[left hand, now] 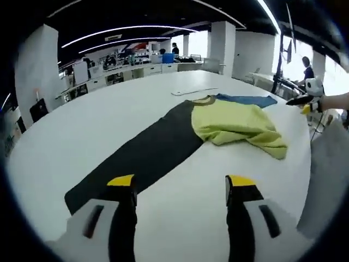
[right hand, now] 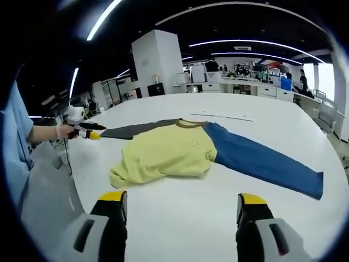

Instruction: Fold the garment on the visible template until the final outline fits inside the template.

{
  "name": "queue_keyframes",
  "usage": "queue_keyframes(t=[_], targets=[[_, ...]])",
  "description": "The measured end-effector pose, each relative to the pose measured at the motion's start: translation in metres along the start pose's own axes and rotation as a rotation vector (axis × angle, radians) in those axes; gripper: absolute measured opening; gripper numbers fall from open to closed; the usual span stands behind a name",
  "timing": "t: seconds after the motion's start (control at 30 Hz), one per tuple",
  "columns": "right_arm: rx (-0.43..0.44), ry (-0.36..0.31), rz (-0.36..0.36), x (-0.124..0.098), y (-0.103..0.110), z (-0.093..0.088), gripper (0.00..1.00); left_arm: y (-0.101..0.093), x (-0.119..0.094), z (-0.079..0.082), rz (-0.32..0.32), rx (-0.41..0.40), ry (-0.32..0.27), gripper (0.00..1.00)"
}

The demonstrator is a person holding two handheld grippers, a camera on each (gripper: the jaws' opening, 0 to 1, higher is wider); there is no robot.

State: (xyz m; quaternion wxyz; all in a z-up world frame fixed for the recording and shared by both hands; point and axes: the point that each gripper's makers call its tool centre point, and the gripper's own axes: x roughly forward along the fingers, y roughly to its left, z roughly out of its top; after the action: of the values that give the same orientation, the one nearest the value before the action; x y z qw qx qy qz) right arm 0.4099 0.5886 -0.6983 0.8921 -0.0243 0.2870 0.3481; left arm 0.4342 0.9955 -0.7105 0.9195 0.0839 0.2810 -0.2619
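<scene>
Left gripper view: fingers [left hand: 180, 191] apart, garment [left hand: 229, 125] beyond them on the counter [left hand: 98, 125]; right fingers [right hand: 182, 210] likewise apart; best grasp sleeve edges cleanly.

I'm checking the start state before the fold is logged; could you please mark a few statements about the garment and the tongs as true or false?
1. The garment has a yellow body. True.
2. Both sleeves are blue. False: one sleeve is blue, the other dark grey.
3. The left tongs grip the grey sleeve. False: they are open above the table, holding nothing.
4. The right tongs are open and empty. True.
5. The yellow body lies flat. False: it is bunched and wrinkled.
</scene>
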Motion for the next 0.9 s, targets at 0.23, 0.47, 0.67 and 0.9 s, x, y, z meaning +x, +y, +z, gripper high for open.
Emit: queue_keyframes(t=[0.23,0.47,0.67,0.9], targets=[[-0.076,0.023,0.041,0.004,0.019,0.000,0.80,-0.047,0.008,0.011,-0.110,0.112,0.000,0.62],[-0.187,0.018,0.122,0.018,0.054,0.015,0.77,-0.065,0.013,0.007,-0.154,0.103,0.003,0.60],[-0.308,0.028,0.218,0.040,0.088,0.023,0.64,-0.088,0.011,0.016,-0.198,0.126,-0.022,0.54],[-0.429,0.126,0.359,0.071,0.132,0.000,0.52,-0.114,0.005,0.021,-0.237,0.147,-0.062,0.51]])
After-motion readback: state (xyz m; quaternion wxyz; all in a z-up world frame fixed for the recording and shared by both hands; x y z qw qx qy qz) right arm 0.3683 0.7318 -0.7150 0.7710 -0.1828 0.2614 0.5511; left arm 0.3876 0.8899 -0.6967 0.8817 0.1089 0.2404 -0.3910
